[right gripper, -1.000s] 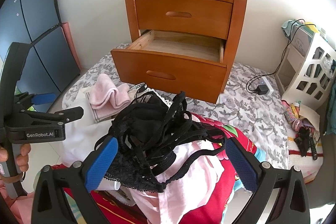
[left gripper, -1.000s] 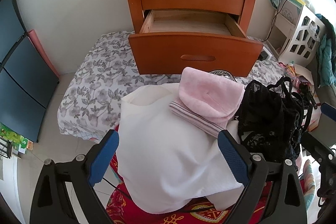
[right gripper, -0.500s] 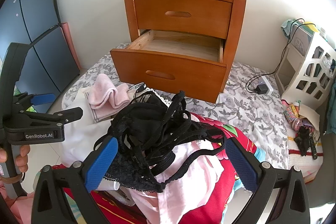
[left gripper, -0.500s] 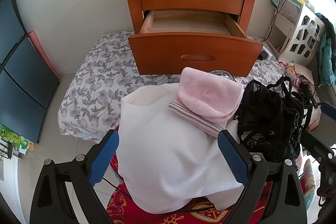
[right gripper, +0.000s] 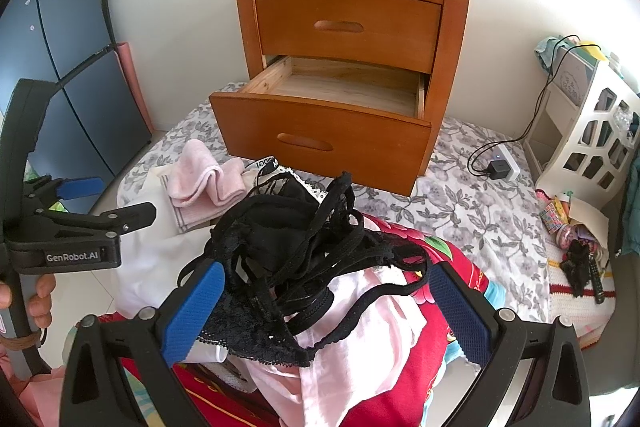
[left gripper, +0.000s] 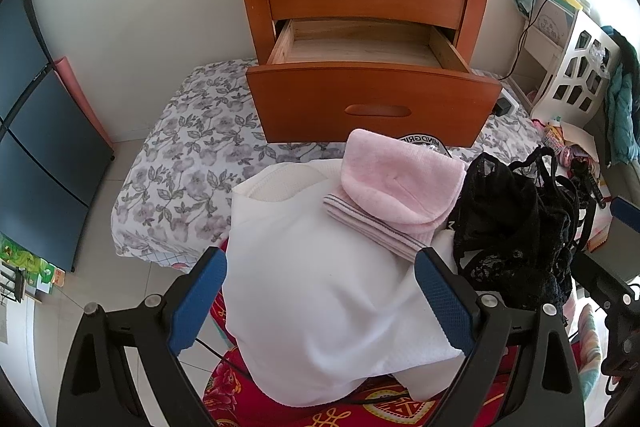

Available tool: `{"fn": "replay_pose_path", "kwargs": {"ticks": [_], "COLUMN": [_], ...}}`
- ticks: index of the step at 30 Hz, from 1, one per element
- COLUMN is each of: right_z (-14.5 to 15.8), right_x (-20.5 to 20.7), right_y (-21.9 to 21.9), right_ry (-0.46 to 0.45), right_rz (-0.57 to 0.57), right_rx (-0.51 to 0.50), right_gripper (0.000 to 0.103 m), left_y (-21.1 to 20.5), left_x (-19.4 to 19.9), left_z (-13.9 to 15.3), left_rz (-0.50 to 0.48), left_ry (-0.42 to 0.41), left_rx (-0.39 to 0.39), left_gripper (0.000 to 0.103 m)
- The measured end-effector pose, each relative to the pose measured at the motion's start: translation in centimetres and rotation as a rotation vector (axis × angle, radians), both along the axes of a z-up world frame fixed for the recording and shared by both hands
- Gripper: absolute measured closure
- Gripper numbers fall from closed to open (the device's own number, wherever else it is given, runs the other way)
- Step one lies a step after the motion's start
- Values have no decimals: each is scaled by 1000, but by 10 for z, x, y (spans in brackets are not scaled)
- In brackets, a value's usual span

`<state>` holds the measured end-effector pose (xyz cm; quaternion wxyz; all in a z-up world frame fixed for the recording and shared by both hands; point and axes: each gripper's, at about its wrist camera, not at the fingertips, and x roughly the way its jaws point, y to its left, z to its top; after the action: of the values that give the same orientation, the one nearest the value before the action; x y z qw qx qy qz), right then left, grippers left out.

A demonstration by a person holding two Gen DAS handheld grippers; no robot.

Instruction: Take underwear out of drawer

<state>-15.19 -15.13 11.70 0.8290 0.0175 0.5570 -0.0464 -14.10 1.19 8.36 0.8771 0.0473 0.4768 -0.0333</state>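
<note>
A: Underwear: black lace pile (right gripper: 296, 251) on the red cloth (right gripper: 404, 379) in front of the nightstand, outside the drawer. Pink folded piece (left gripper: 396, 187) and white garment (left gripper: 320, 307) beside it, also out.

B: Change over the last second?

A: None. Piles and both tools sit as they did. Judgement: removal looks finished.

B: Grippers?

A: Left gripper (left gripper: 320, 311) fingers spread wide, straddling the white garment, clamping nothing. Right gripper (right gripper: 324, 315) equally wide over the black lace, no grip.

B: Containers?

A: Lower drawer (right gripper: 320, 131) pulled out, bare wood inside as far as visible. Upper drawer (right gripper: 348, 27) closed, contents unseen.
</note>
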Motion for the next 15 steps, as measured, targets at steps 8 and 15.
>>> {"fn": "replay_pose_path", "kwargs": {"ticks": [8, 15], "right_z": [-1, -1], "right_x": [0, -1], "right_y": [1, 1], "right_ry": [2, 2], "right_rz": [-1, 0], "right_rx": [0, 0], "right_gripper": [0, 0], "left_y": [0, 1], "left_x": [0, 1], "left_z": [0, 0], "left_rz": [2, 8], "left_ry": [4, 9], "left_rx": [-4, -6], "left_gripper": [8, 8]}}
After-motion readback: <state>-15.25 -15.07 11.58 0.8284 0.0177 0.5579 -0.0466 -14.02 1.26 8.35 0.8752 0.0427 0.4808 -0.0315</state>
